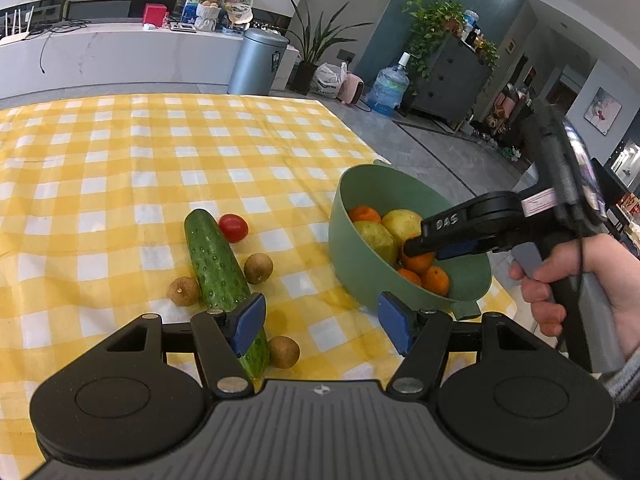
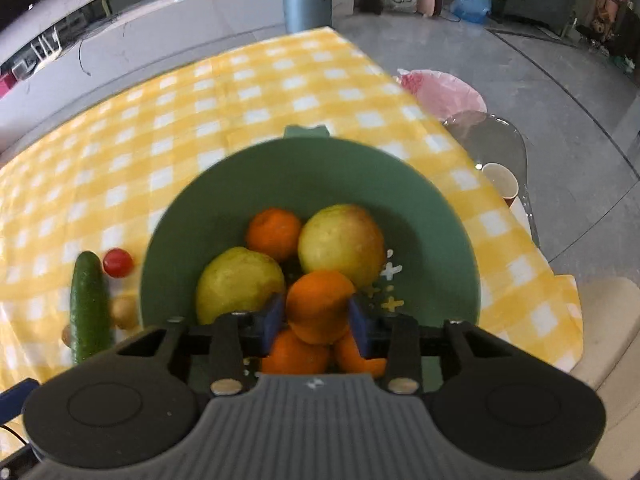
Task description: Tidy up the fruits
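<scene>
A green bowl (image 1: 360, 264) (image 2: 320, 168) stands on the yellow checked cloth and holds oranges and two yellow-green pears (image 2: 340, 240). My right gripper (image 2: 318, 320) is shut on an orange (image 2: 318, 304) inside the bowl, above two other oranges; it also shows in the left wrist view (image 1: 416, 246). My left gripper (image 1: 324, 324) is open and empty, low over the cloth. A cucumber (image 1: 218, 268) lies under its left finger, with a cherry tomato (image 1: 233, 227) and three brown longans (image 1: 258, 268) around it.
The table's right edge runs just past the bowl. A glass chair (image 2: 492, 140) with a pink bag and a paper cup (image 2: 502, 184) stands beside it. A grey bin (image 1: 258, 60) and a white counter lie beyond the table.
</scene>
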